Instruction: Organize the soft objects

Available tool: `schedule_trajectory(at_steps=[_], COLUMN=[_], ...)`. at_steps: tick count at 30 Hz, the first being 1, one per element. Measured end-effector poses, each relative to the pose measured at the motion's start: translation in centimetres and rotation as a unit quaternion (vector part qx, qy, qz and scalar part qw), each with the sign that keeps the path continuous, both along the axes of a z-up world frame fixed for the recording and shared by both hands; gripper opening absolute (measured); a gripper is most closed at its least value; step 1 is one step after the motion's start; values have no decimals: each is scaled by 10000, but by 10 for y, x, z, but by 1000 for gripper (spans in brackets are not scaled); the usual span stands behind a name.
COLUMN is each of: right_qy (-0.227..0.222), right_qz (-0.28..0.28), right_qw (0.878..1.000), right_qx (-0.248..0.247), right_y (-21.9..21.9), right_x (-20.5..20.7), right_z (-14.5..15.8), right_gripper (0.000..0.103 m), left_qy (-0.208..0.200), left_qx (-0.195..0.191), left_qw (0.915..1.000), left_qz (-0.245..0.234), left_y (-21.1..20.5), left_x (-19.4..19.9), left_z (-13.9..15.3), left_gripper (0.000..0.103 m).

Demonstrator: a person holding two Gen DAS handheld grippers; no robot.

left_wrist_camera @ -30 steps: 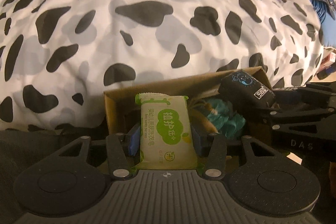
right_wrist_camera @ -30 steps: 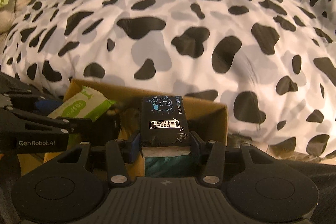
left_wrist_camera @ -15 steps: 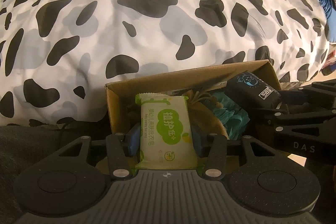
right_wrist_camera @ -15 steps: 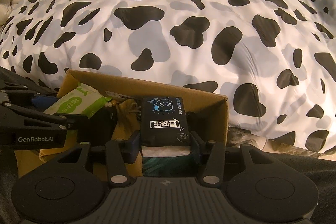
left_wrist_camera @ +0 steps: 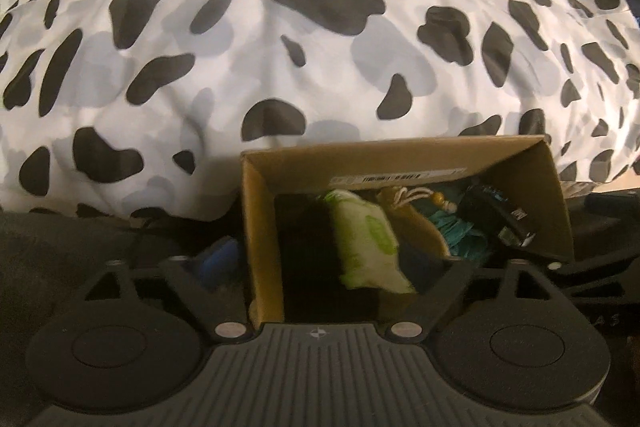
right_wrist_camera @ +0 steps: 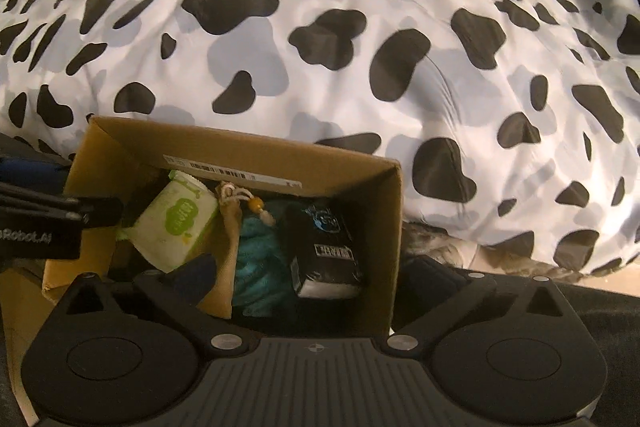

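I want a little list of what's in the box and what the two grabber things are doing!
box: cardboard box, open top, in front of the cow-print bedding
inside, left: green-and-white packet, tilted
inside, middle: tan drawstring pouch on teal fabric
inside, right: black packet
left gripper: jaws just opened, wide, holding nothing
right gripper: jaws just opened, wide, holding nothing

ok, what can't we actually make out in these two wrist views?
- Cardboard box floor: both views, covered by contents and shadow.
- Green packet print: left view, motion blur.
- Black packet lettering: right view, too small.
- Teal cloth: mostly hidden under the tan pouch and black packet.
- Box's near wall: hidden behind each gripper body.
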State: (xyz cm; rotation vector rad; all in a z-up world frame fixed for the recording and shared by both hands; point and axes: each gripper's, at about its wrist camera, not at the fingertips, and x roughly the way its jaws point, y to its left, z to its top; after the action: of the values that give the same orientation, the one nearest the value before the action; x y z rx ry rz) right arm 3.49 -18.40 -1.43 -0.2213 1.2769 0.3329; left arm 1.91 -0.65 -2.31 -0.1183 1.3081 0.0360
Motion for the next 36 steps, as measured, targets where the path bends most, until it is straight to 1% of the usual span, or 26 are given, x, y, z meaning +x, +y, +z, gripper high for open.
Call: schedule_trajectory(at_steps=[2, 9, 14, 20, 26, 36], right_qy=[35, 233, 277, 291, 281, 279], right_qz=[-100, -240, -243, -253, -257, -251], right_qw=[9999, 9993, 9991, 9991, 9991, 9991], right_qx=[-39, -169, -207, -185, -174, -178], right_y=[-3, -4, -3, -2, -2, -2], right_x=[-2, -9, -9, -9, -9, -9], right_z=[1, -2, -4, -4, -4, -4], right_gripper=[103, 103, 103, 103, 103, 103], left_qy=[93, 214, 265, 324, 399, 395], left_qx=[-12, -28, 46, 15, 51, 7], left_qw=[10000, 9997, 9994, 9988, 9985, 9988], left_qz=[34, 95, 226, 368, 360, 281], left_y=[1, 0, 3, 7, 6, 5], left_x=[-3, -12, -11, -9, -8, -8], left_z=[-1, -3, -4, -6, -7, -7], left_gripper=[103, 103, 103, 103, 103, 103])
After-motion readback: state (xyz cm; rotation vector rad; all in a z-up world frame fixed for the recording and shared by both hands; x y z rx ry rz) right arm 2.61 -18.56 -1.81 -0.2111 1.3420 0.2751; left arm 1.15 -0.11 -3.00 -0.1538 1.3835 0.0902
